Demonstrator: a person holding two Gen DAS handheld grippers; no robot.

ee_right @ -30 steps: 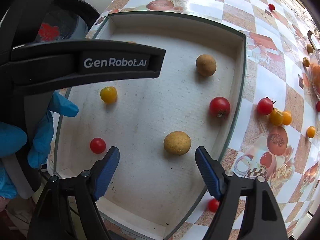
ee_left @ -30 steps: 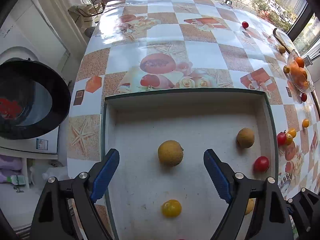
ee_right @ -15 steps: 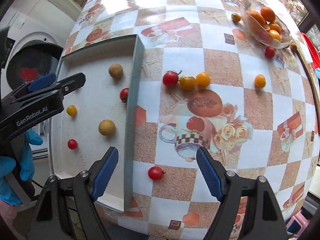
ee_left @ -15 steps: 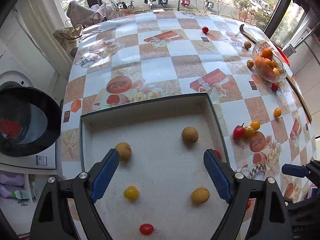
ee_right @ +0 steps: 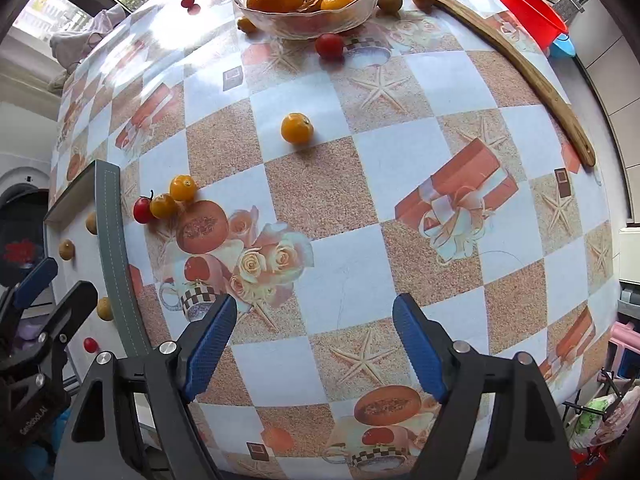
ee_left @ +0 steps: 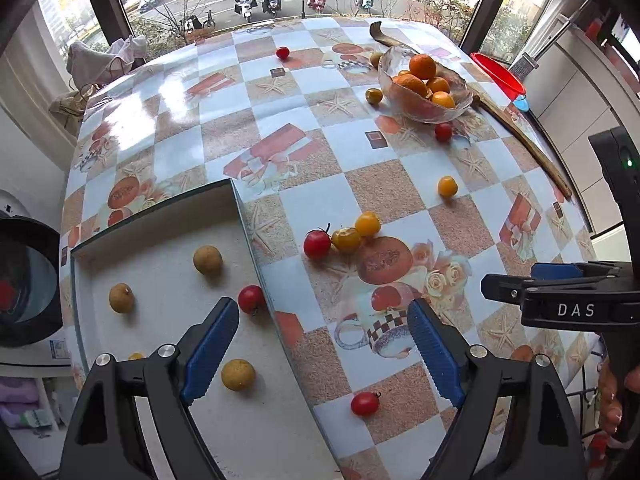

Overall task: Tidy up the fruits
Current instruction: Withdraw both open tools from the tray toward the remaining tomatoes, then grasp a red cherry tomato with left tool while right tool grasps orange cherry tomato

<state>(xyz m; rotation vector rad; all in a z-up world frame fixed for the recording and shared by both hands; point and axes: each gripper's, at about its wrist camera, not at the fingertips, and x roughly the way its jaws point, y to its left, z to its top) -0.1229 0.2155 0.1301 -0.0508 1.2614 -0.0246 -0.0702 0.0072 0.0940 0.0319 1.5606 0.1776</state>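
blue-padded and black, the left gripper [ee_left: 322, 344] is hanging with its jaws wide and nothing between them. it is sitting over the edge where the shallow white tray with the grey-green rim [ee_left: 244, 216] is meeting the checked tablecloth with pictures of fruit and starfish [ee_left: 392, 184]. the right gripper [ee_right: 312, 344] is also hanging wide and empty, looking almost straight down at bare cloth.

some fruits are already lying in the tray: three round tan fruits, the nearest one [ee_left: 238, 375] just beside the left pad, and a red cherry tomato [ee_left: 251, 299] against the tray's inside wall. other fruits are lying loose on the cloth. a small red cherry tomato [ee_left: 365, 403] is lying between the left gripper's two pads, a bit below their tips, so that hand looks nearest to it. a red tomato with a green stem [ee_left: 317, 243] is touching two yellow tomatoes, well ahead of both grippers. in the right view that little bunch [ee_right: 162, 205] is lying far up and to the left, close to the tray rim. a lone orange-yellow tomato [ee_right: 297, 128] is lying straight ahead of the right gripper, well apart from it, so i think that one suits the right hand best. all of them are round, so turning the wrist probably does not matter. a clear glass bowl of oranges [ee_right: 362, 8] is standing at the far side.
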